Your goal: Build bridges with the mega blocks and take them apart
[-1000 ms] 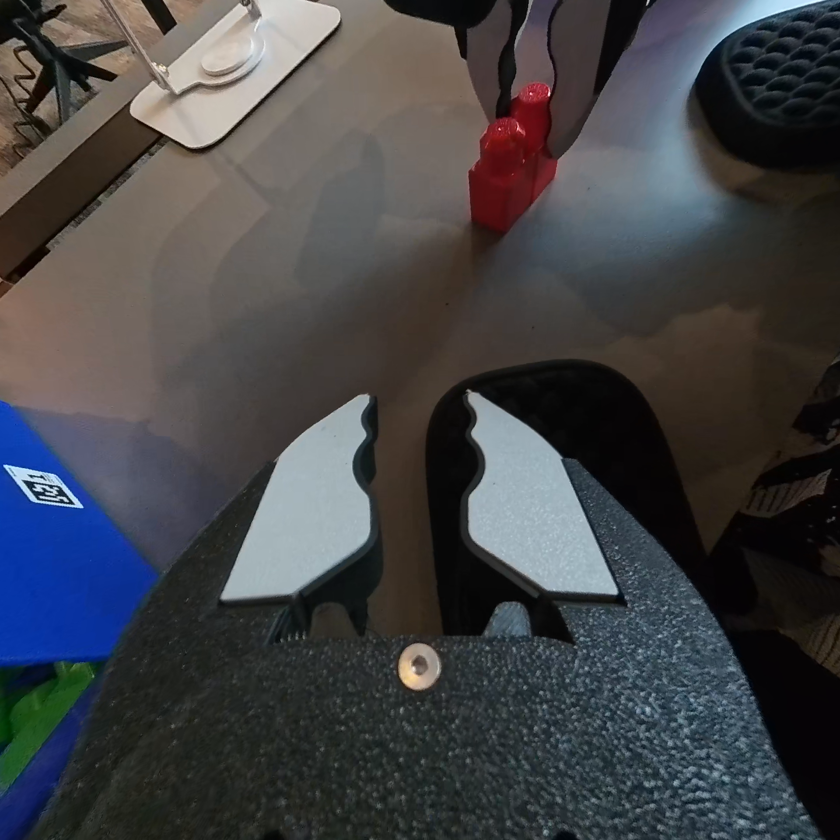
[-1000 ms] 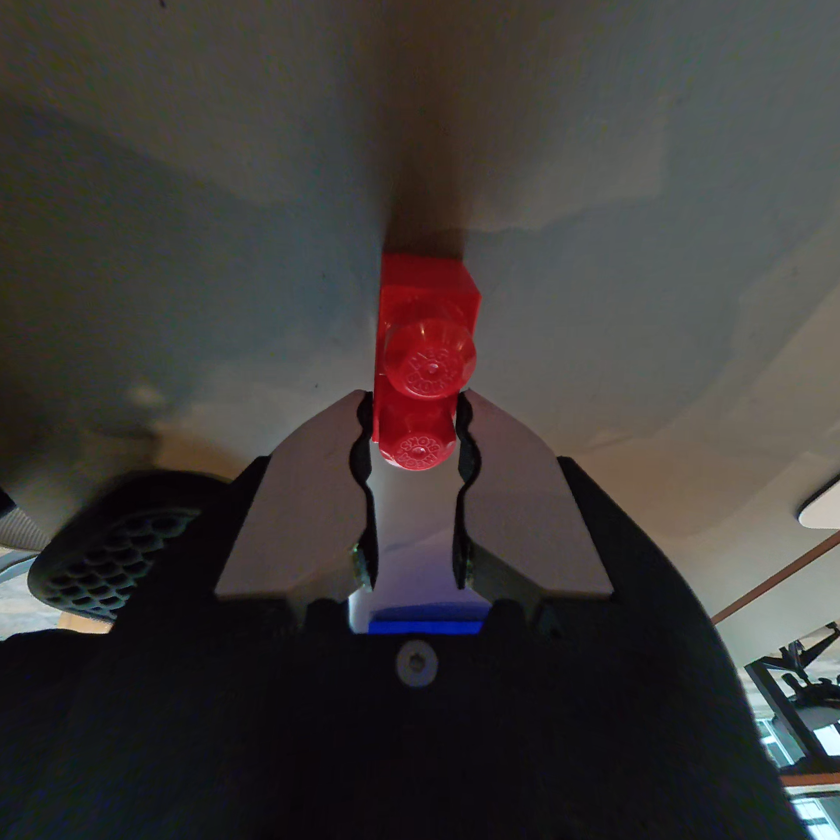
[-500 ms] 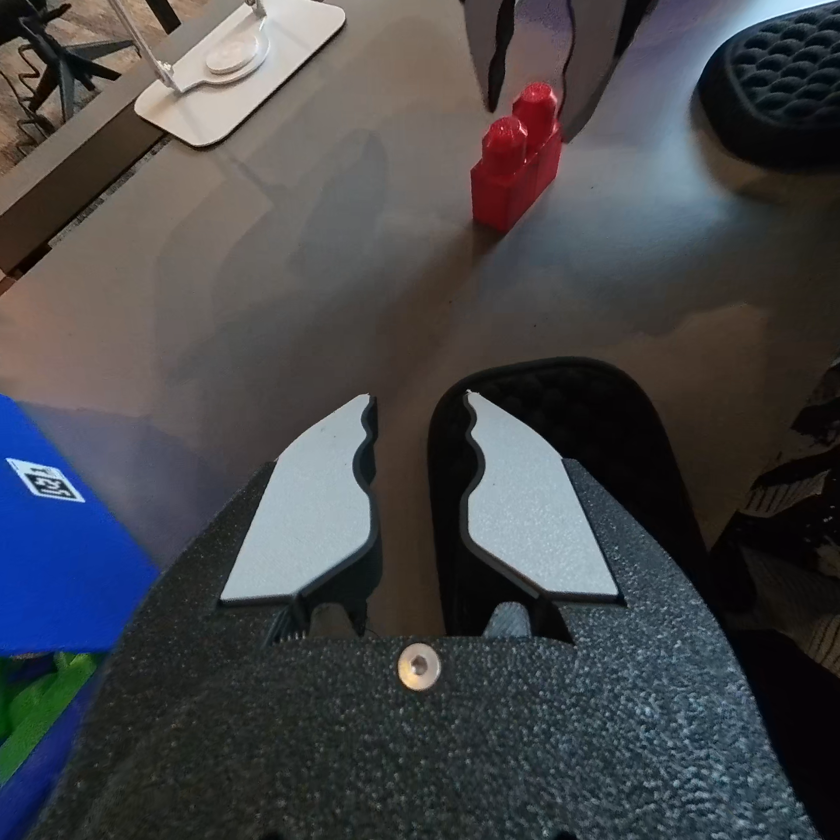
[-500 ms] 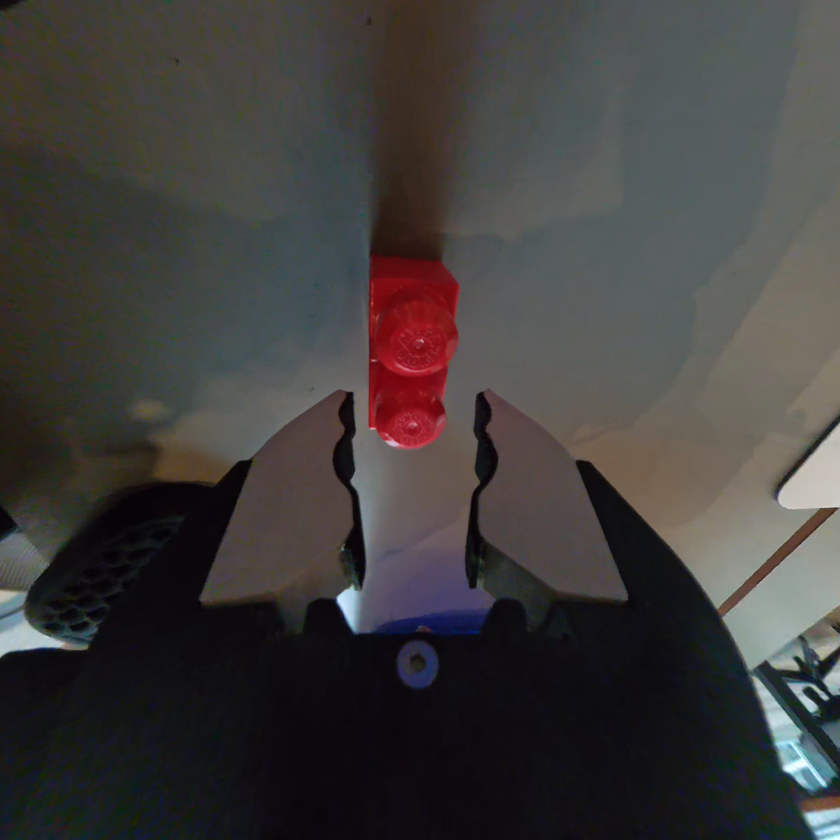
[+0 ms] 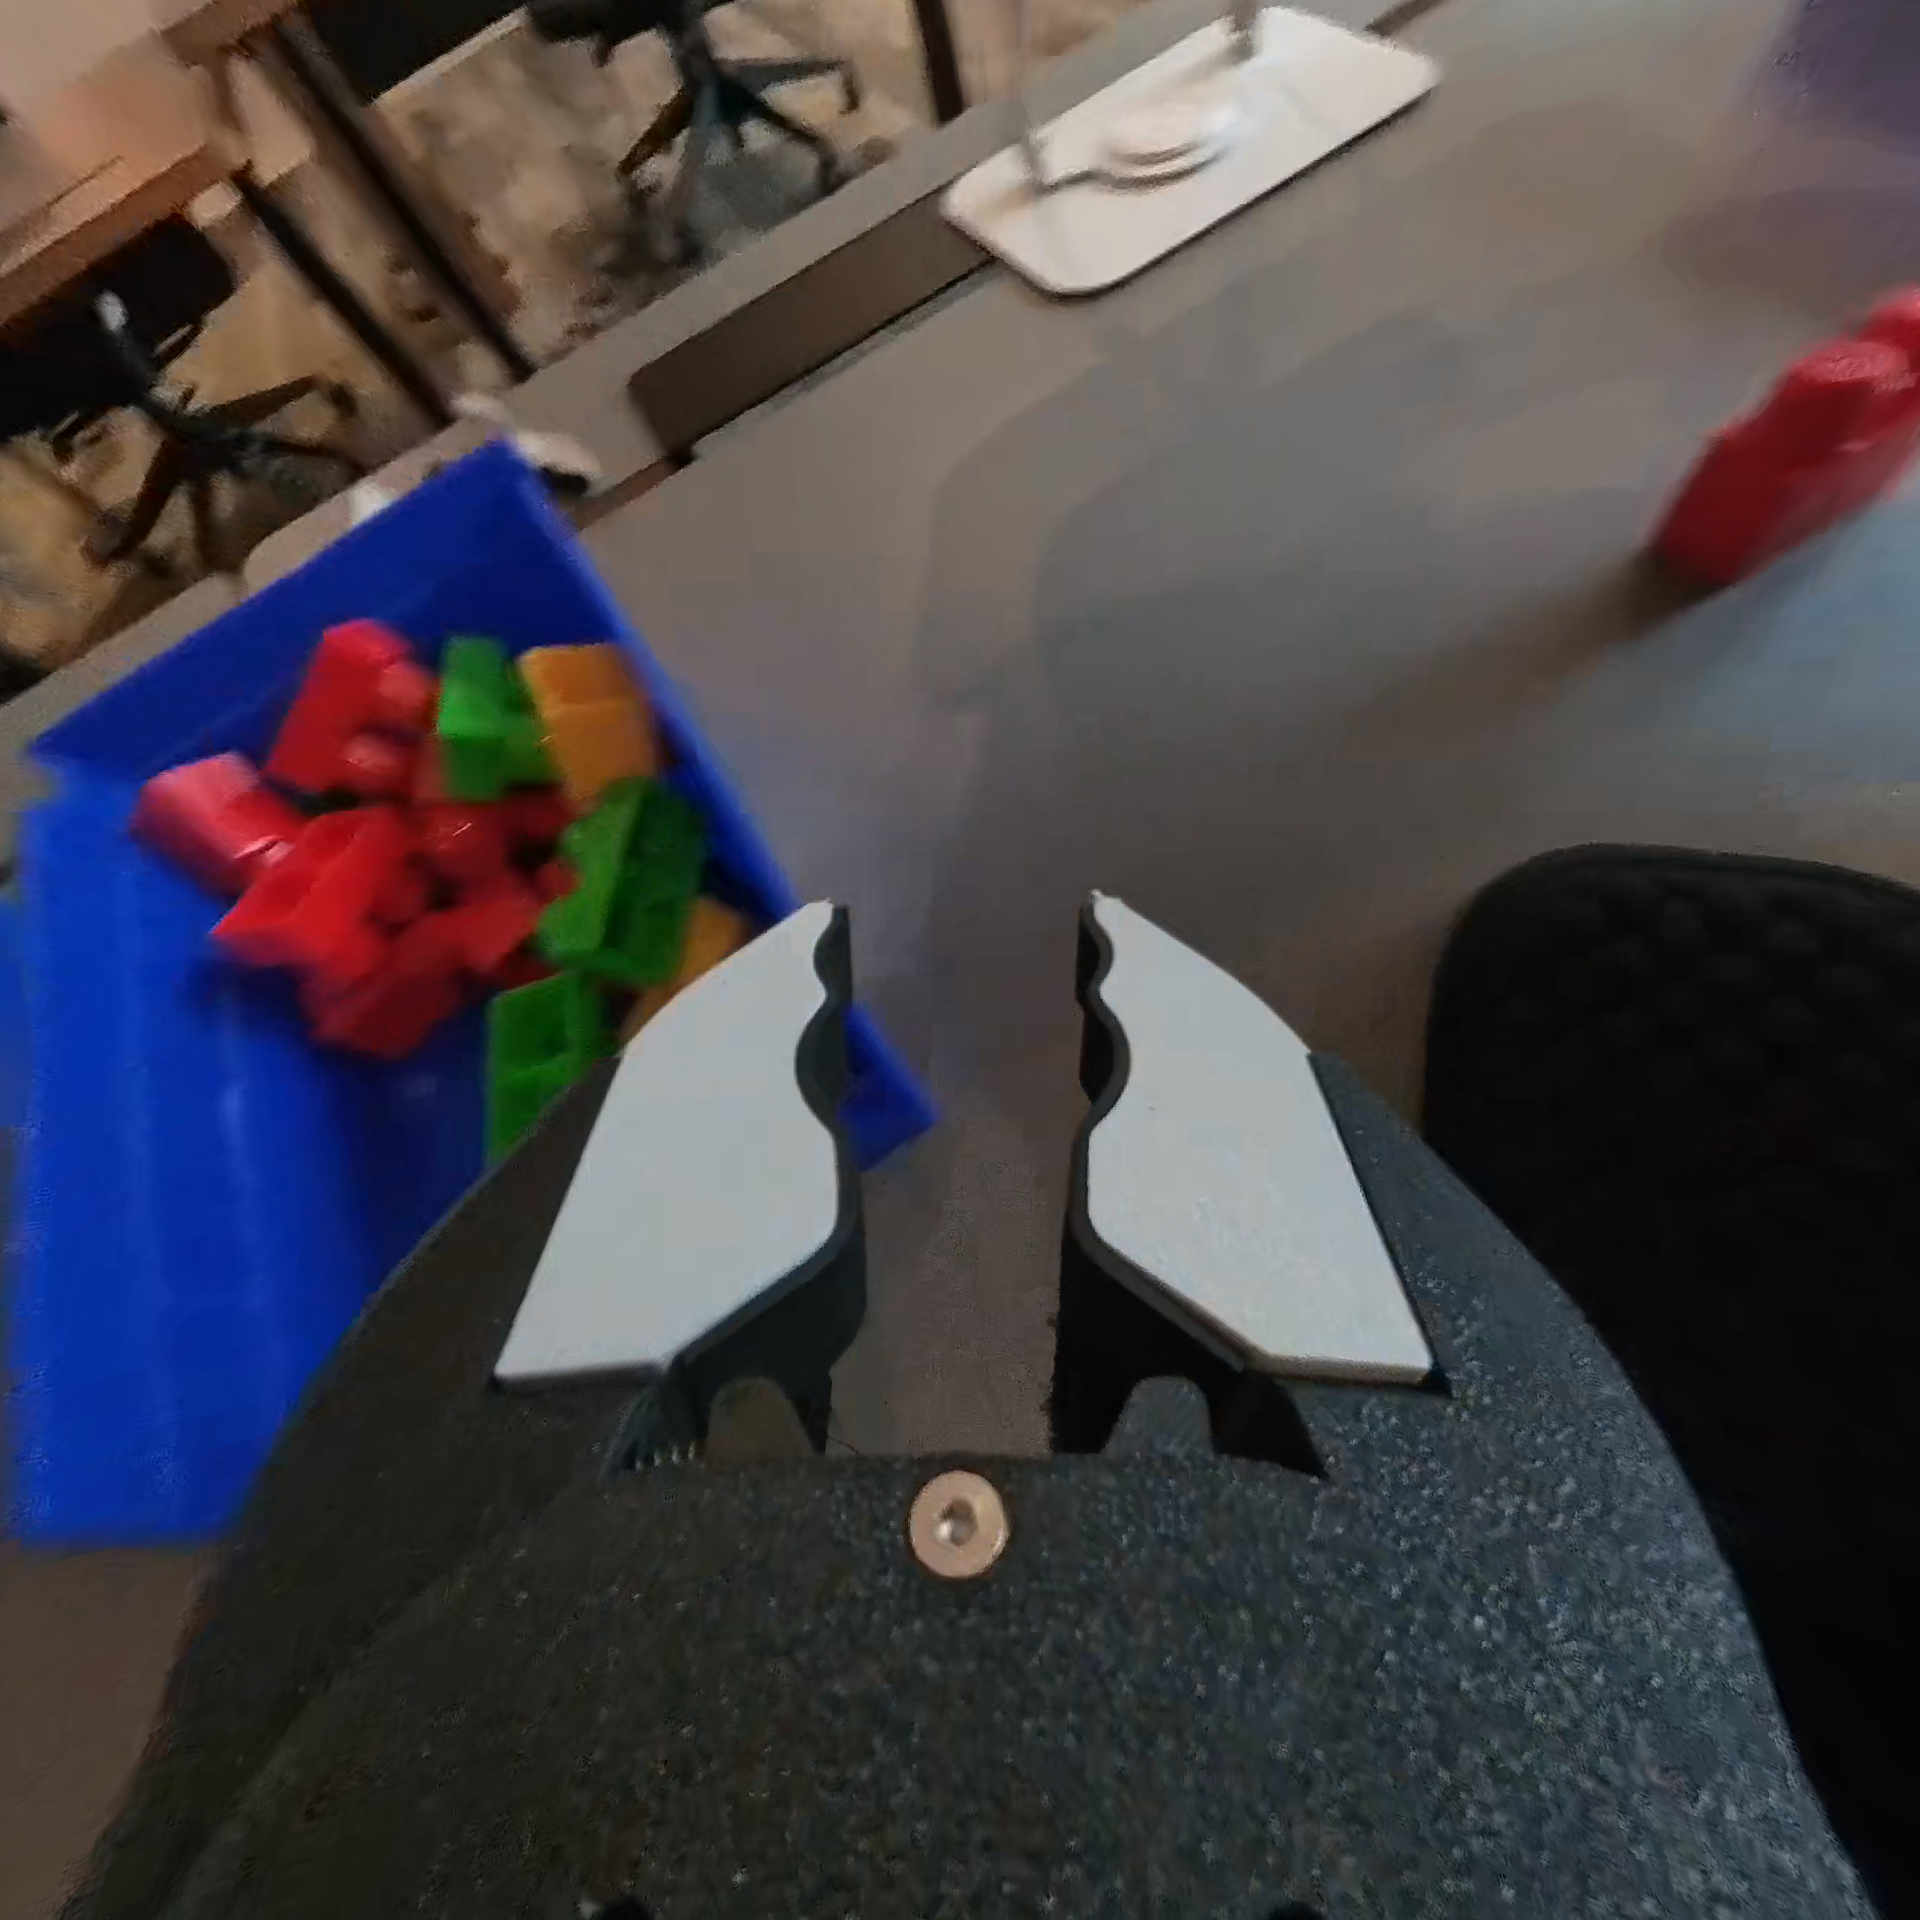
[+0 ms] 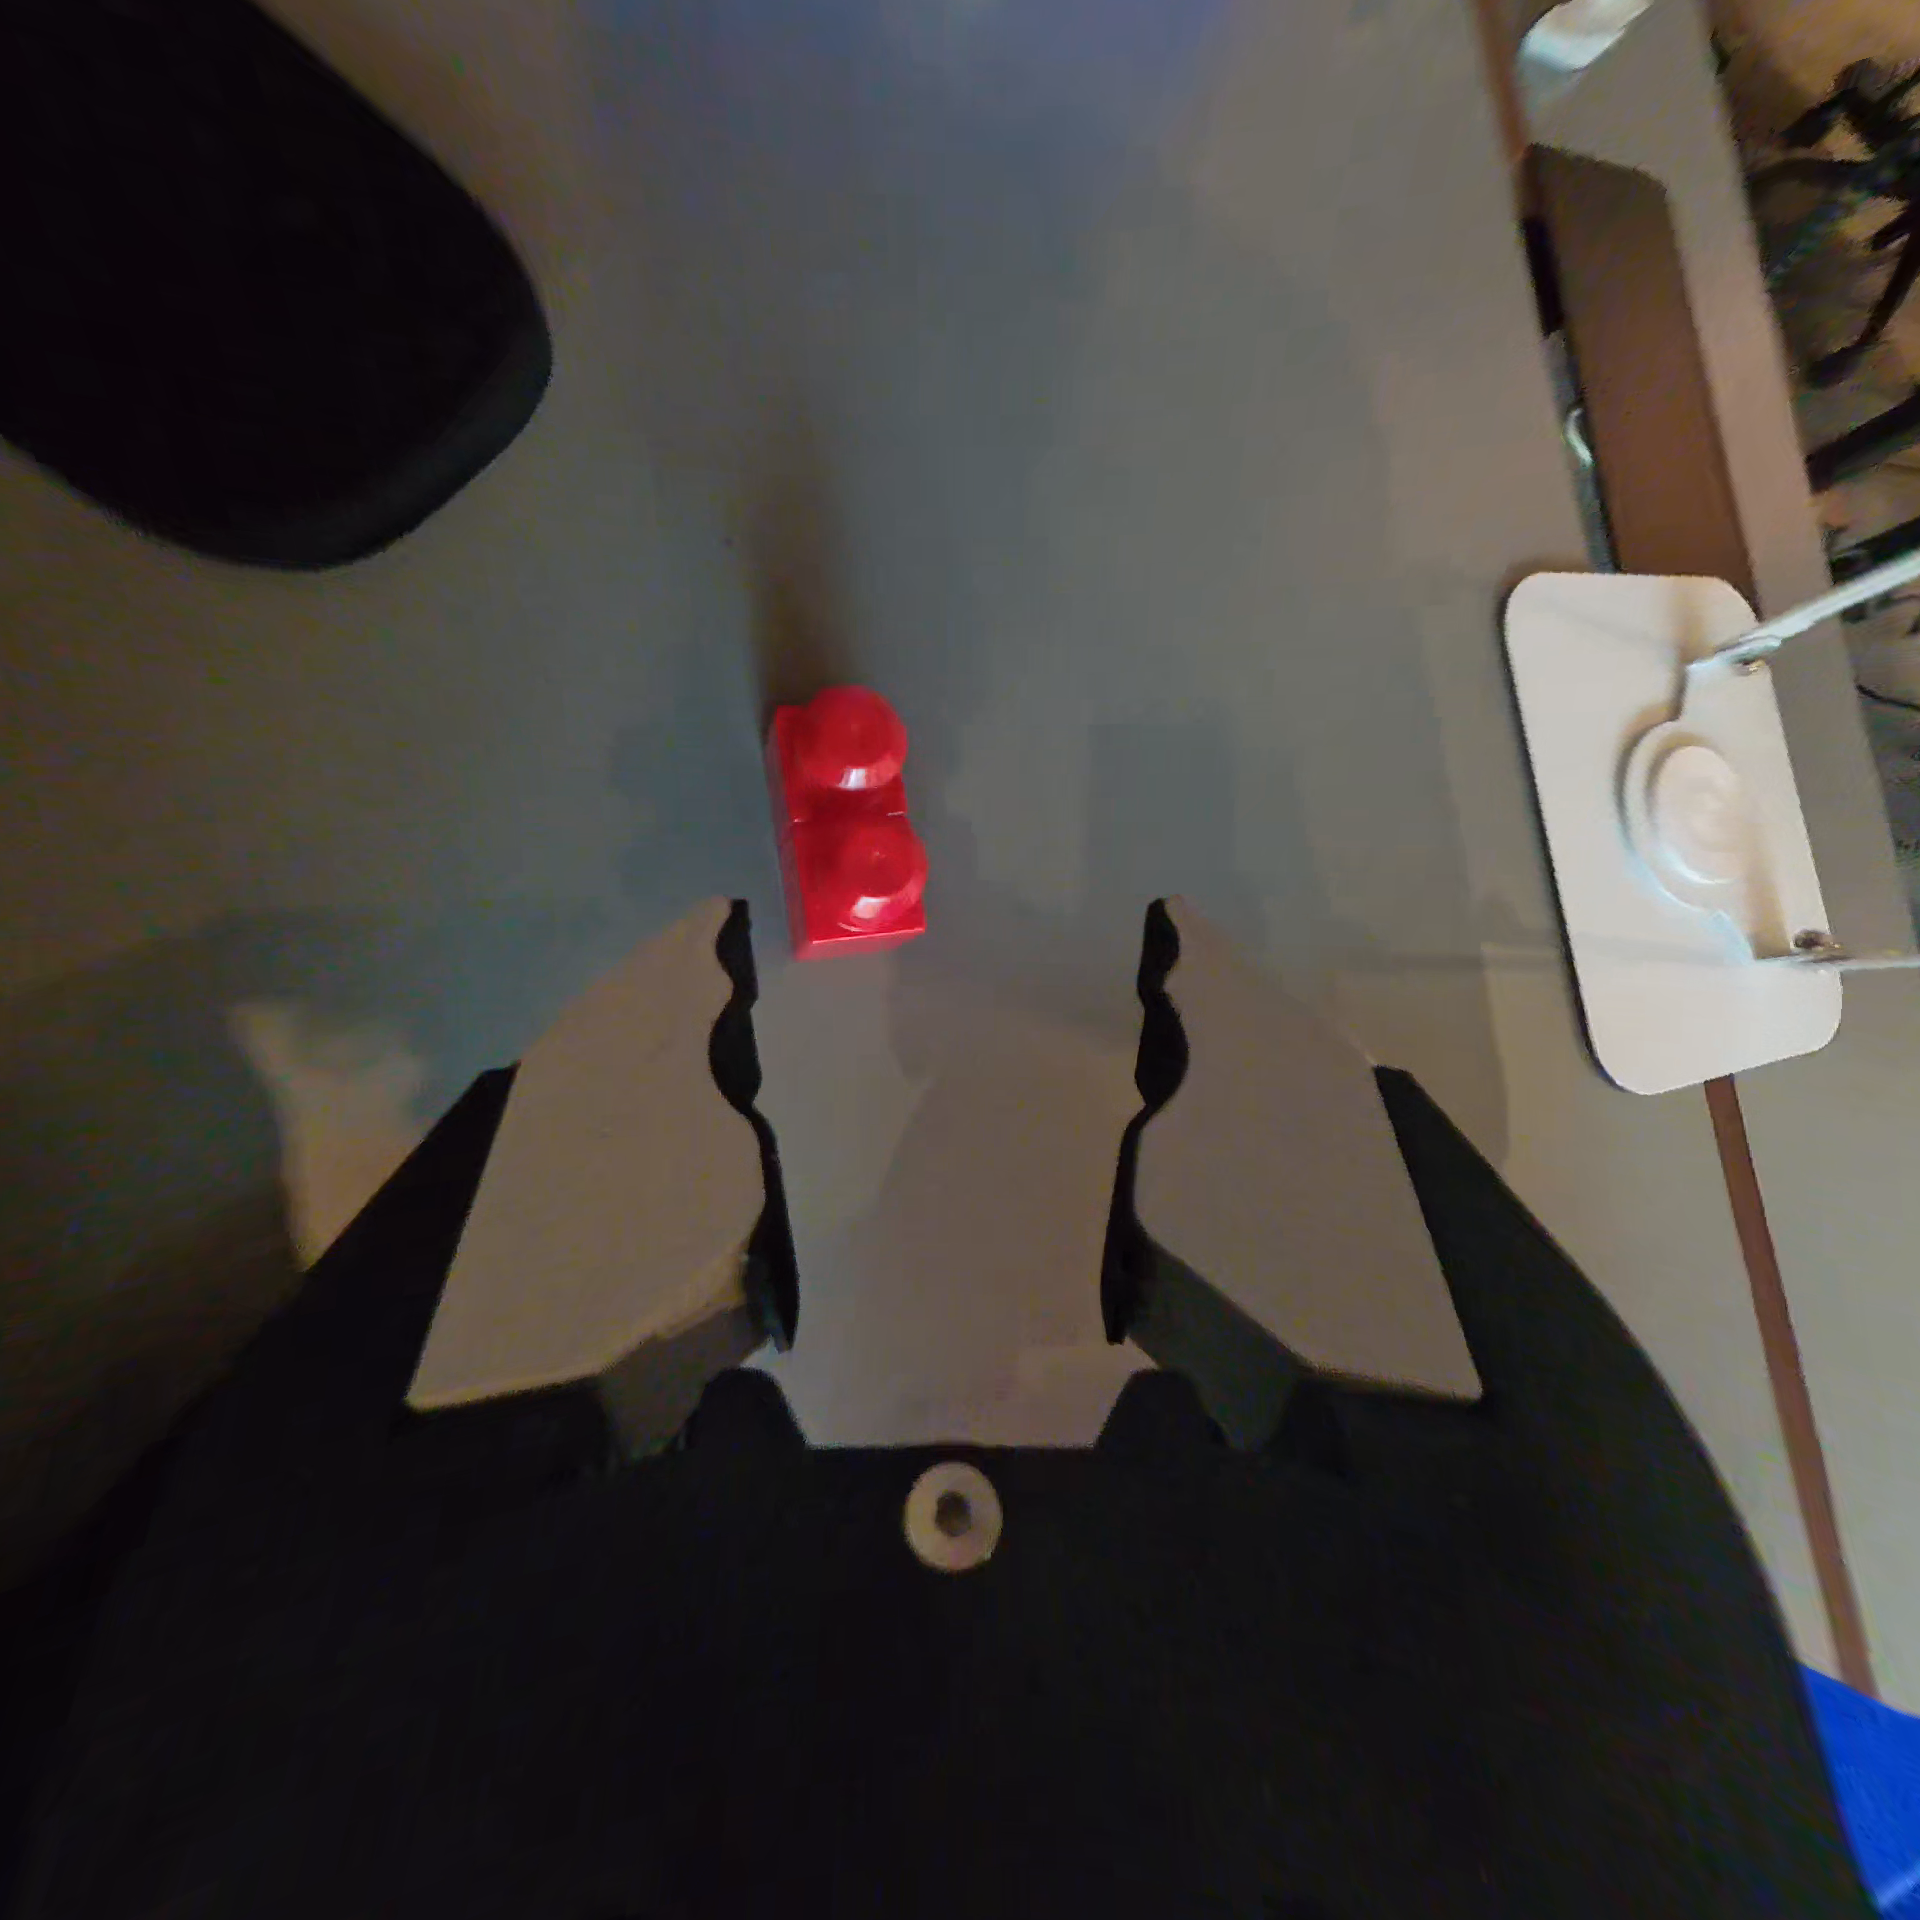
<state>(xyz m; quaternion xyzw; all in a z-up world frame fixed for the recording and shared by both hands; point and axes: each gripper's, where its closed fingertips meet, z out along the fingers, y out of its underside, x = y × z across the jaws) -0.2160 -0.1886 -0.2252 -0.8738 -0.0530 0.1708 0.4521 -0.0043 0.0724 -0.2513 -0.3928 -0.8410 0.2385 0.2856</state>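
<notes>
A red two-stud mega block (image 6: 847, 826) stands alone on the grey table, studs up. It also shows blurred at the right edge of the left wrist view (image 5: 1808, 457). My right gripper (image 6: 943, 920) is open and empty, raised above the table, with the block just beyond its left fingertip. My left gripper (image 5: 961, 925) is open and empty. It hangs over the table beside the near right corner of a blue bin (image 5: 125, 1226). The bin holds several red, green and orange blocks (image 5: 436, 852).
A white flat stand base (image 5: 1195, 166) lies at the table's far edge and shows at the right of the right wrist view (image 6: 1673, 831). Black padded objects (image 5: 1683, 1132) (image 6: 239, 312) rest on the table. Office chairs stand beyond the table. The tips of one gripper are about 35 centimetres away from the tips of the other.
My right gripper let go of the red block, opened wide and lifted away. My left gripper swung left toward the blue bin and opened wider.
</notes>
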